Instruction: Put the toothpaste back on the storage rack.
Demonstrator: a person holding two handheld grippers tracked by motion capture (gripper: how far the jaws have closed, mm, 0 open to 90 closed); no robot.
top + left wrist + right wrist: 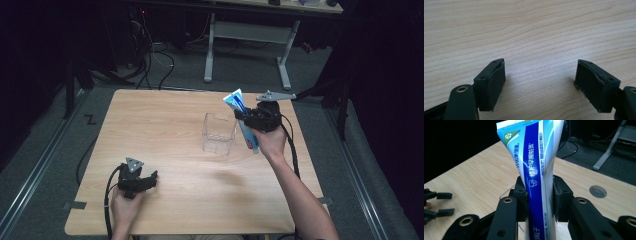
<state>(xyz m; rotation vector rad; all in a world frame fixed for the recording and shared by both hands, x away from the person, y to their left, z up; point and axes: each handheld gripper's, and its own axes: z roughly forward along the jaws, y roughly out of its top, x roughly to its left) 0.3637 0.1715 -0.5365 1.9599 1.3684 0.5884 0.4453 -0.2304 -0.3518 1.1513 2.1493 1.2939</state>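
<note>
A toothpaste tube hangs just right of a clear container on the table; the left gripper sits near the front-left corner.

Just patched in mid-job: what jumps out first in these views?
The blue-and-white tube, clamped upright in the right tongs and held above the table just right of the clear bin. The left tongs rest open near the table's front left corner, nothing between them.
</note>
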